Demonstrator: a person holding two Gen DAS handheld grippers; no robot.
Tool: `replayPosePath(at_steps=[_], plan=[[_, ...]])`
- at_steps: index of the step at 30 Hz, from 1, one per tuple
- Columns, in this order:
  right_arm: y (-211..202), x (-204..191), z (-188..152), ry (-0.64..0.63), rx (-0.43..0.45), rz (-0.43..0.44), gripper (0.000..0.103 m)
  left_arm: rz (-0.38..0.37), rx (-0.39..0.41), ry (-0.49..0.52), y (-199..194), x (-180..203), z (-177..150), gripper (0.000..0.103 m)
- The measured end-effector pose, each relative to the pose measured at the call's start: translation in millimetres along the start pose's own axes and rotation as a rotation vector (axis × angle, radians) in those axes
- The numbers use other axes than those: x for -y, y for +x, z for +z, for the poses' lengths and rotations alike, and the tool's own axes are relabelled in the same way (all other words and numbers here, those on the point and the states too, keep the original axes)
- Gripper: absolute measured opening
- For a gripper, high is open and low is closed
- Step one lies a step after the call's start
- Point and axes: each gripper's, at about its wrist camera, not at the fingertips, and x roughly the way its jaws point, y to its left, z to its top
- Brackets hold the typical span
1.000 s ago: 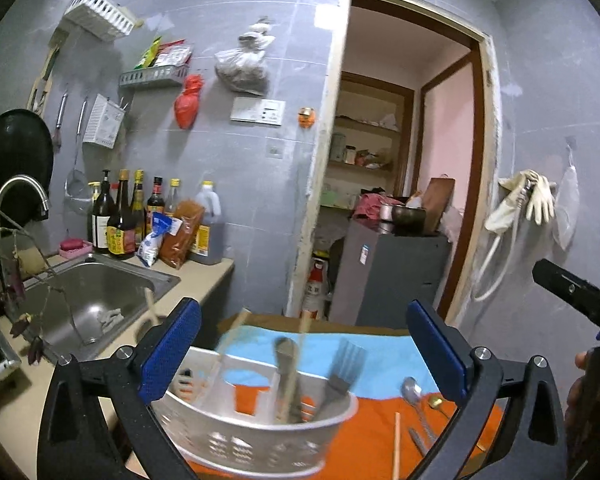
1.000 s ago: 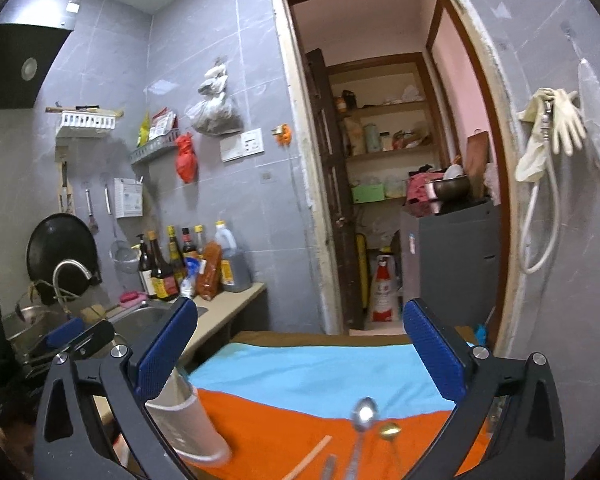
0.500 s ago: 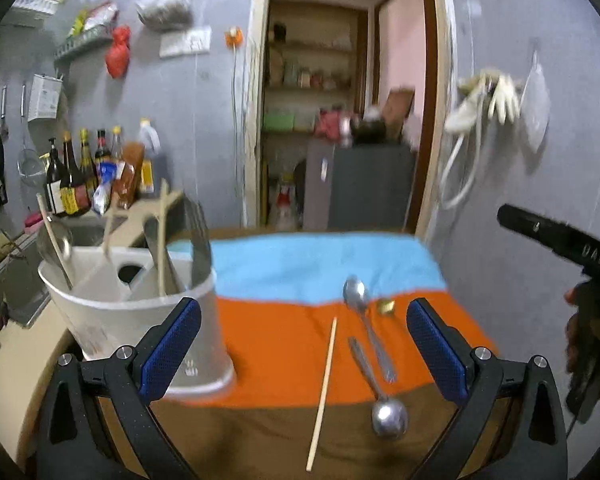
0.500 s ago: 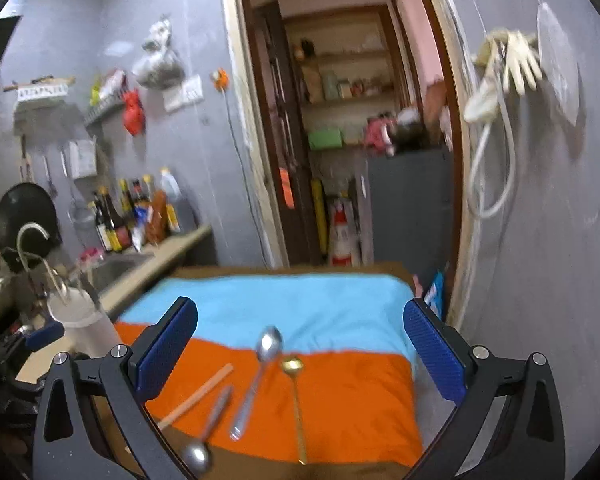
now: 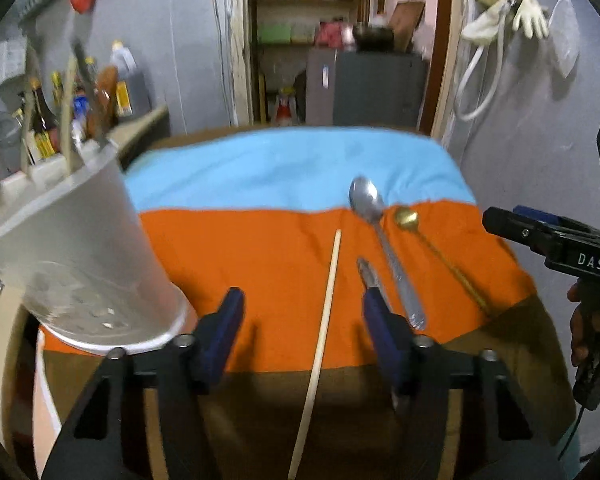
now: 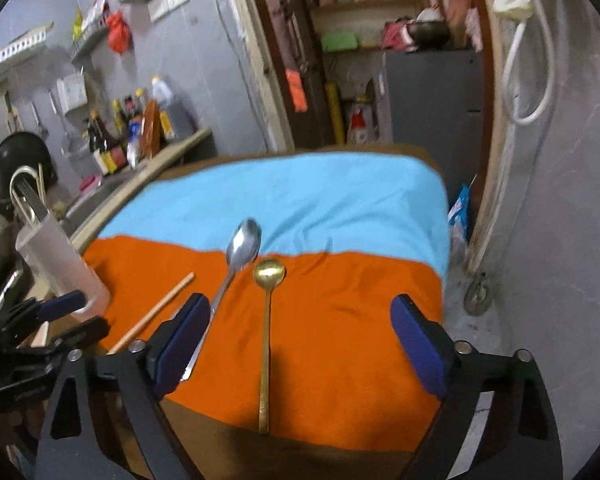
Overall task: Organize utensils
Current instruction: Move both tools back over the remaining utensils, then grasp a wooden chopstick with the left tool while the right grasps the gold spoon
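White plastic utensil caddy (image 5: pixel 80 256) is standing at left. Left gripper (image 5: pixel 300 316), jaws apart, is straddling the wooden chopstick (image 5: pixel 324 328); right gripper (image 6: pixel 300 340), apart, is hovering over the gold spoon (image 6: pixel 266 320). Pickup step: next, closing squarely.

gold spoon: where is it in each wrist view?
Left wrist: gold spoon right of centre, rightmost utensil on the orange cloth.
Right wrist: gold spoon at centre, handle toward the camera.
Shared landmark: silver spoon lying just left of it.
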Motion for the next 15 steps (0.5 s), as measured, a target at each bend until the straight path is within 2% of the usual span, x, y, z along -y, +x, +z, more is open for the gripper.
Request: replayPosePath(at_steps=[2, 4, 5, 9, 13, 15], plan=[[10.6, -1.3, -1.1, -0.017, -0.037, 0.011, 0.085, 0.003, -0.043, 0.013, 13.4, 0.3, 2.0, 0.042], [20.1, -3.1, -1.0, -0.033, -0.066, 0.015, 0.08, -0.004, -0.072, 0.023, 22.6, -0.5, 4.7, 0.037], [25.4, -4.1, -0.6, -0.041, -0.083, 0.022, 0.076, -0.013, -0.089, 0.024, 28.0, -0.2, 6.7, 0.037], [45.2, -11.0, 5.2, -0.073, -0.129, 0.031, 0.071, -0.02, -0.138, 0.037, 41.0, -0.8, 10.3, 0.035], [68.3, -17.1, 14.6, -0.112, -0.183, 0.032, 0.06, -0.01, -0.157, 0.083, 46.7, 0.3, 14.7, 0.035], [76.2, -18.5, 16.6, -0.128, -0.207, 0.031, 0.059, -0.014, -0.17, 0.092, 49.6, 0.0, 15.5, 0.035]])
